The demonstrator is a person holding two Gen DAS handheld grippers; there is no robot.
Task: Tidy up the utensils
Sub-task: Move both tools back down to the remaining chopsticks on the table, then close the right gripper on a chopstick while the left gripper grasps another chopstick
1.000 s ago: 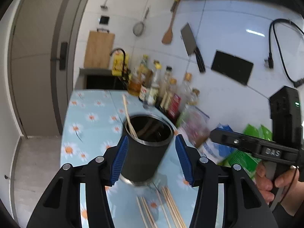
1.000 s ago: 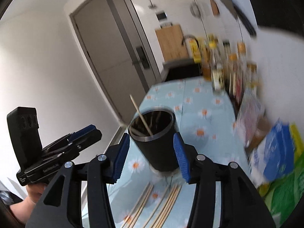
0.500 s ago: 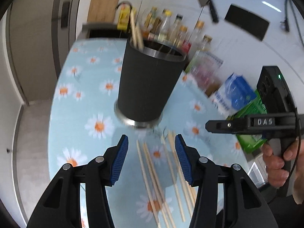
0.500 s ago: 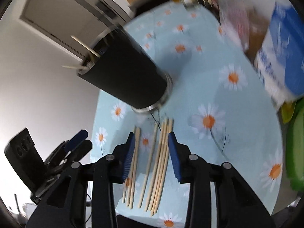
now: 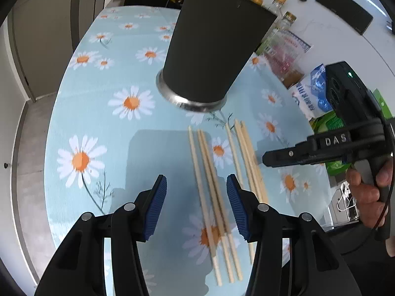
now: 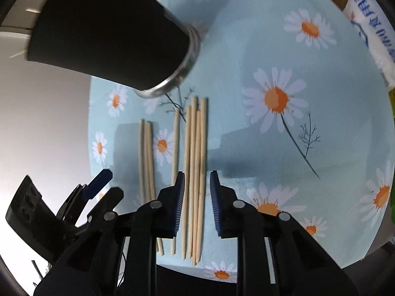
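Chopsticks (image 5: 217, 172) lie side by side on the table (image 5: 98, 113); holder (image 5: 212, 42) stands just beyond; packets (image 5: 308, 91) far right.

Both wrist views look steeply down, close over table (image 5: 103, 113); share chopsticks (image 6: 195, 162) and black holder (image 5: 212, 42)

bright daylight, soft shadows on tablecloth (image 5: 103, 113); fisheye-warped edges, slight blur.

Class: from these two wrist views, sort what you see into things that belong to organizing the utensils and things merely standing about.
Belongs to the job:
chopsticks
black holder
left gripper
right gripper

Just standing about:
sauce bottles
white-blue bag
daisy tablecloth
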